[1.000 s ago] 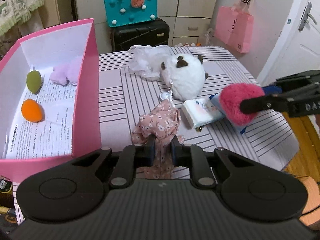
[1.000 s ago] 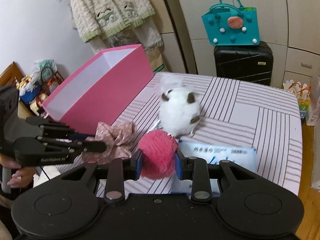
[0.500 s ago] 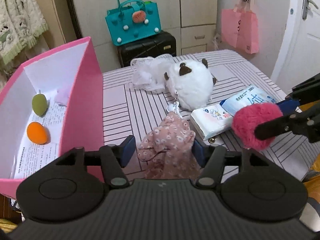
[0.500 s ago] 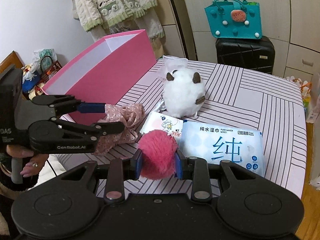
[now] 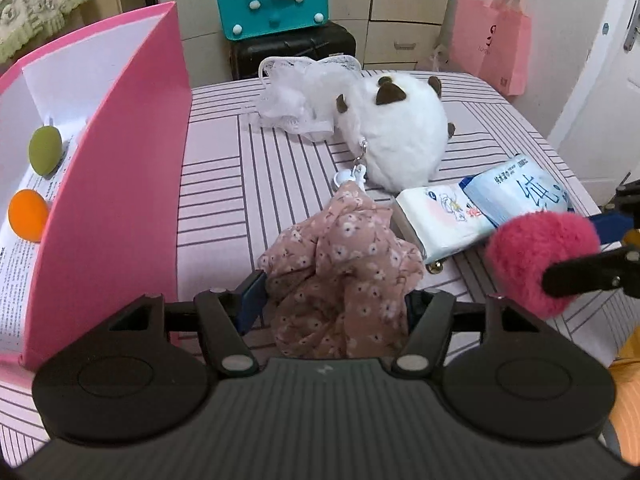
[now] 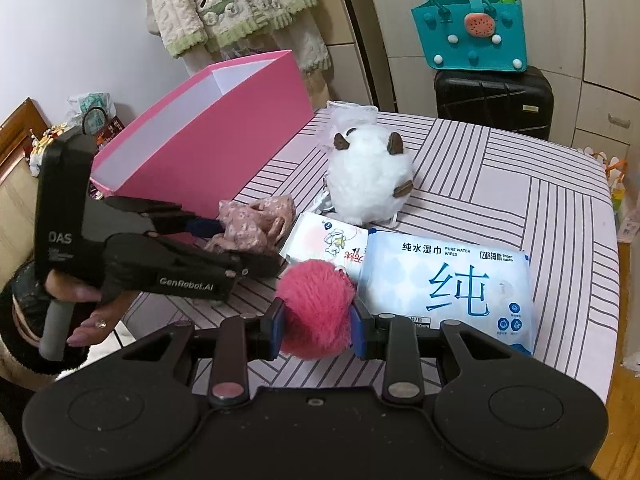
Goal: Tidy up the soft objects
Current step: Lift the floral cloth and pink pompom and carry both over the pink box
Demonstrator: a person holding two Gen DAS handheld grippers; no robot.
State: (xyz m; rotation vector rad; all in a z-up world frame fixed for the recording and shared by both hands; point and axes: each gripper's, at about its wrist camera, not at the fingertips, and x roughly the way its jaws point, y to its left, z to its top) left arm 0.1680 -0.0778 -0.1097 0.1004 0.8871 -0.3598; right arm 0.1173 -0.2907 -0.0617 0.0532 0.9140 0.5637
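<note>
Left hand-held gripper (image 5: 334, 304) closing around the floral cloth (image 5: 340, 276) — bite deep into the bunch; right hand-held gripper (image 6: 318, 326) grips the pink pom-pom (image 6: 316, 308).

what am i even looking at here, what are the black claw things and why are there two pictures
The black claws are handheld grippers, one in each of a person's hands; no robot arm is involved. Each carries a camera looking forward along its two fingers, so you get one picture per gripper.

In the left gripper's picture, its jaws are closing around a floral cloth on the striped table. Beside it stands a pink box already holding a green ball and an orange ball.

In the right gripper's picture, the jaws are shut on a pink pompom. You can also see the person's hand holding the left gripper.

Also on the table: a white plush toy, a wipes pack, a small tissue pack and white lace fabric.
</note>
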